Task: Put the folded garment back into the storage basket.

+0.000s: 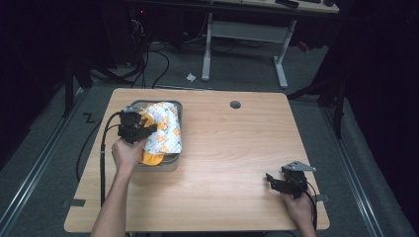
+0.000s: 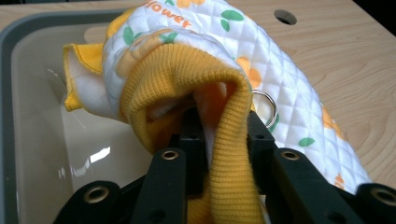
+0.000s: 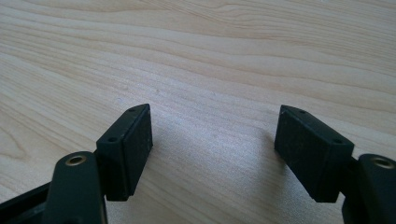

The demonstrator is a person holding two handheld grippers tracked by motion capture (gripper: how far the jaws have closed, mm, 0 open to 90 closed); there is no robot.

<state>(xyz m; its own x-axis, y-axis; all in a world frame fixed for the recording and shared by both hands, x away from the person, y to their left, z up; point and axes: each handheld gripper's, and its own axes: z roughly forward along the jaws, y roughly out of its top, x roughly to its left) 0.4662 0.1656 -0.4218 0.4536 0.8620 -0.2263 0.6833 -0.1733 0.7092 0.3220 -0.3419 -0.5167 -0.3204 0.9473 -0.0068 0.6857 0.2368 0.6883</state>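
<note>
Fingers, left: clenched on the yellow ribbed cuff of a quilted oven mitt; the knit is pinched between the two black pads, seen in the left gripper view. Fingers, right: released, spread wide over bare wood, nothing between them.

Left gripper: yours, held over the grey tub near the bench's far-left corner.

Right gripper: parked near the bench's near-right corner, well apart from the work.

Oven mitt: white, with orange flowers and green leaves. It drapes across the tub's right rim, the cuff end over the basin and the body sloping out toward the bench. A metal ring sits on it just beside the cuff.

Tub: pale inside, and nothing else can be made out in the part on view.

Step in hand, as judged: you are either settling the mitt into the tub or drawing it out; the draped pose fits either reading.

Next move, if it goes in: carry the cuff lower and toward the tub's middle so the trailing body follows over the rim, then let go. Watch that the ring does not catch on the rim.
</note>
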